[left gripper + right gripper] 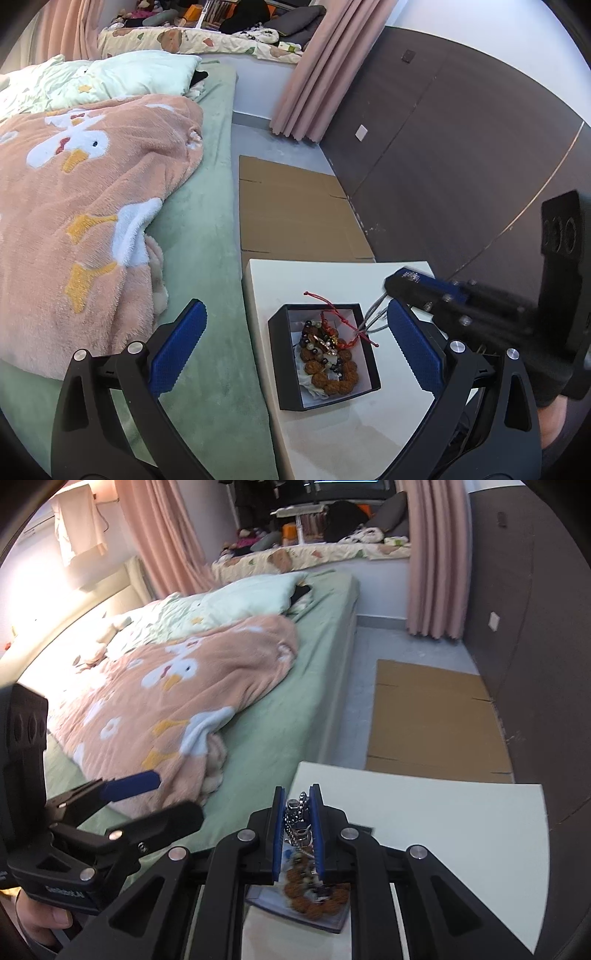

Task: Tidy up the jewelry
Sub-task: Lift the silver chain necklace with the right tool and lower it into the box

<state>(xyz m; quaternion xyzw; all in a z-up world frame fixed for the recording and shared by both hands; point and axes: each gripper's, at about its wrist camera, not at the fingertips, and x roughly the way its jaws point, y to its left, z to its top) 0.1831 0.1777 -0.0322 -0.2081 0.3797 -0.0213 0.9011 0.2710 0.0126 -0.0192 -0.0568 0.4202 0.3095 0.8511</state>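
Note:
A black jewelry box (324, 353) with a white lining sits on a white bedside table (332, 435). It holds brown bead bracelets (332, 373) and a red cord bracelet (338, 328). My left gripper (295, 347) is open, its blue pads either side of the box, above it. My right gripper (298, 812) is shut on a silver chain necklace (300, 819) and holds it above the box (314, 904). In the left wrist view the right gripper (406, 286) hangs right of the box, the chain (373, 317) dangling toward the box's right edge.
A bed with a green sheet (207, 258) and a pink duck blanket (81, 206) lies left of the table. Flattened cardboard (295, 206) lies on the floor beyond. A dark wall panel (461, 147) runs along the right. Pink curtains (314, 74) hang behind.

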